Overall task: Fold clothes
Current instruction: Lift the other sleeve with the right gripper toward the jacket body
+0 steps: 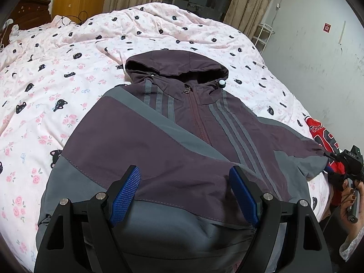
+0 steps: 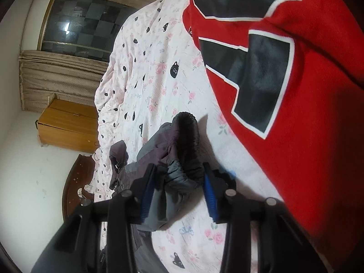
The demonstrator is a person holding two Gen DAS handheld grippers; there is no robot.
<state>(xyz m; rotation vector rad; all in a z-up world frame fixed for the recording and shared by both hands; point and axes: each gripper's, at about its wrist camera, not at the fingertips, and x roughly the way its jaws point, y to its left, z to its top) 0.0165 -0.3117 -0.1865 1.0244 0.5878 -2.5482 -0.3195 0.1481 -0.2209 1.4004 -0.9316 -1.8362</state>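
Left wrist view: the left hand-held gripper [image 1: 184,182] is hovering low over the hooded jacket [image 1: 182,127], its blue pads [image 1: 127,191] standing apart with the folded-over left sleeve lying between and beneath them, nothing clamped. The jacket is lying face up on the bed [image 1: 68,68], zipped, hood [image 1: 175,64] pointing toward the far curtains [image 1: 250,2]; purple body, grey panels, triple grey stripes on either side of the zip. Open quilt is showing to the left of and beyond the hood; on the right the bed edge is running close to the jacket's outstretched right sleeve, where a red jersey [image 1: 323,136] is lying beside the wall. The right hand-held gripper [image 1: 327,154] is sitting at that sleeve's cuff, held by the right hand [image 1: 350,193]. Right wrist view: the right hand-held gripper [image 2: 179,186] is straddling the elastic sleeve cuff [image 2: 186,157], jaws apart, blue pads [image 2: 210,198] on either side of the gathered fabric; whether they are pressing on it I cannot tell. The red jersey [image 2: 295,113] is crowding the right side, quilt [image 2: 154,68] is lying open ahead, and a wooden cabinet [image 2: 66,125] is standing past the bed's far edge.
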